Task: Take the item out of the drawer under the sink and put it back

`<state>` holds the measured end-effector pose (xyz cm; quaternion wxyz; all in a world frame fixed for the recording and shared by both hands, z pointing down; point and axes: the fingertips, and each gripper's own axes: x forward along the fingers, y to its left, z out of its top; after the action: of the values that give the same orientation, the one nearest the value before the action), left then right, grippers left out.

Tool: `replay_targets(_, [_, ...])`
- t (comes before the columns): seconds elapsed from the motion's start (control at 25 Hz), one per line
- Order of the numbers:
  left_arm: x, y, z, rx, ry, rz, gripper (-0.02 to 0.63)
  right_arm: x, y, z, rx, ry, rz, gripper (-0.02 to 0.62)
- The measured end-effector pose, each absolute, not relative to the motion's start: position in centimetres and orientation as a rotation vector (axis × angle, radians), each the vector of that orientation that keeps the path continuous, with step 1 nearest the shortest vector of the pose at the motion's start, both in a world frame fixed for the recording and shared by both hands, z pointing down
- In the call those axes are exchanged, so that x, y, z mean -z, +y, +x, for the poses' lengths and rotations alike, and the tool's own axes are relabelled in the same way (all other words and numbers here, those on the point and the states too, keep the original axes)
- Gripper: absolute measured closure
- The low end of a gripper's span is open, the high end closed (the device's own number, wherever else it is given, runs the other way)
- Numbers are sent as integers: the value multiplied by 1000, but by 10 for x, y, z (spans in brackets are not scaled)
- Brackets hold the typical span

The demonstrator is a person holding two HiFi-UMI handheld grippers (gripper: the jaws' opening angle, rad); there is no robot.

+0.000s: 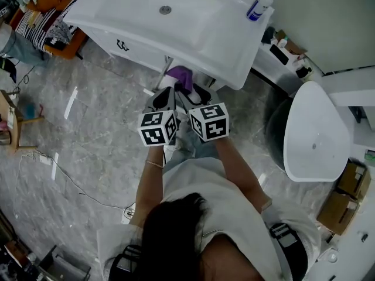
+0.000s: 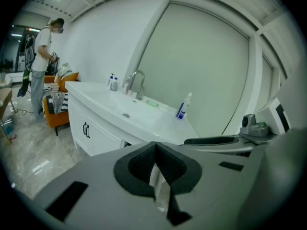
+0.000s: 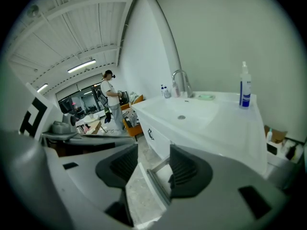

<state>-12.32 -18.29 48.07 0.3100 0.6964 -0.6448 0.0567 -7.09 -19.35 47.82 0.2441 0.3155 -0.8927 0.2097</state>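
Note:
The white sink cabinet (image 1: pixel 176 22) stands ahead of me, and a drawer (image 1: pixel 170 78) under the basin is pulled out. A purple item (image 1: pixel 181 75) lies in it. Both grippers hang side by side just in front of the drawer, pointing down at it. My left gripper (image 1: pixel 163 95) (image 2: pixel 154 150) has its dark ribbed pads meeting at the tips, with nothing gripped. The pads of my right gripper (image 1: pixel 198 92) (image 3: pixel 151 162) stand apart and empty; the drawer's white rim (image 3: pixel 156 169) shows through the gap.
A blue-and-white spray bottle (image 1: pixel 262 3) (image 3: pixel 245 91) stands on the sink's right corner, near a faucet (image 2: pixel 136 83). A white toilet (image 1: pixel 319 133) is at the right and an orange chair (image 1: pixel 53 16) at the left. A person (image 2: pixel 41 66) stands far off.

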Motion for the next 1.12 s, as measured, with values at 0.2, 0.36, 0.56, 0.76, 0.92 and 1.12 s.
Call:
replay_targets(0.2, [-505,-188,-125,-201,-1684,1787,603,-506,-205,-75,-614,-2389,812,371])
replay_targets(0.36, [-520,-196,-129,-224,-1680,1748,601,-525,-215,-79,-633,-2351,812,342])
replay_targets(0.56, [-547,-207,-137,-212,-1665,1680,601,-554,-226,-80,-610,-2307,802,324])
replay_targets(0.76, [-582,-216,-142,-265,-1646,1628,601,-596,-239,-81,-673,-2249,793,307])
replay_targets(0.92, [-609,-225,-145,-298,-1605,1595,601,-625,-252,-85,-671,-2215,775,307])
replay_targets(1.12, [-631,-235,-150,-313,-1603,1579,601,-649,-266,-93,-680,-2182,800,297])
